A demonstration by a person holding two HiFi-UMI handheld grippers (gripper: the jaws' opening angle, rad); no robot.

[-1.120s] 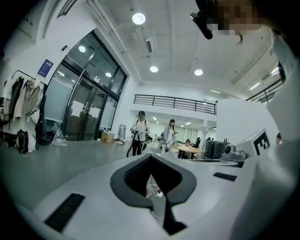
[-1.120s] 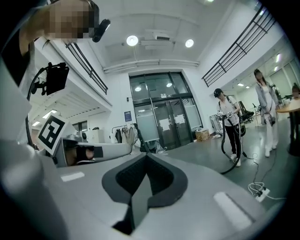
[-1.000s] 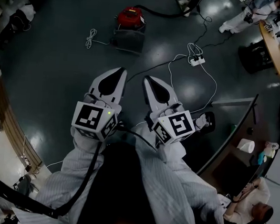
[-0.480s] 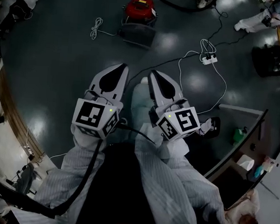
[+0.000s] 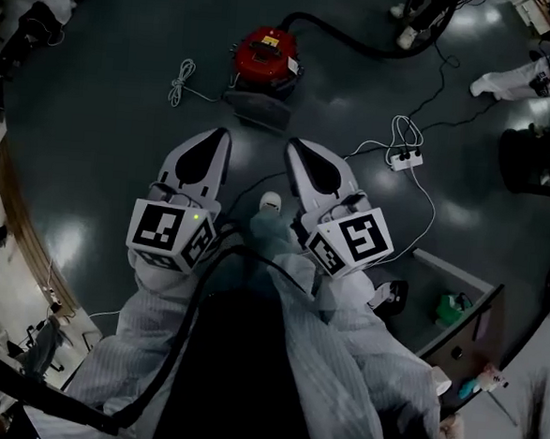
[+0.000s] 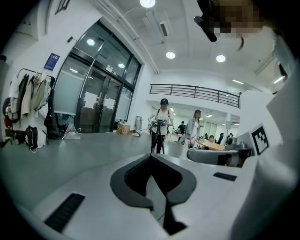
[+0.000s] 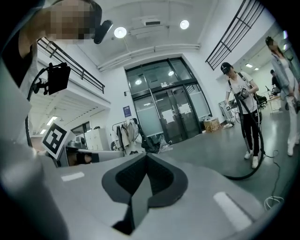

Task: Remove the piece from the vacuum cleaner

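Note:
In the head view a red vacuum cleaner (image 5: 265,55) stands on the dark floor ahead, a grey piece (image 5: 256,109) lying at its near side and a black hose (image 5: 339,35) running off to the upper right. My left gripper (image 5: 212,134) and right gripper (image 5: 299,148) are held side by side in the air, pointing toward the vacuum cleaner but well short of it. Both are shut with nothing between the jaws. In the left gripper view (image 6: 151,157) and the right gripper view (image 7: 146,157) the jaws meet and only the hall beyond shows.
A white power strip (image 5: 406,158) with looped white cables lies on the floor to the right. A coiled white cord (image 5: 180,78) lies left of the vacuum cleaner. A desk partition (image 5: 457,302) stands at lower right. People (image 6: 160,124) stand farther off in the hall.
The vacuum cleaner sits lower and closer in the head view than a second ago, so I have moved toward it. Both grippers stay shut, held side by side.

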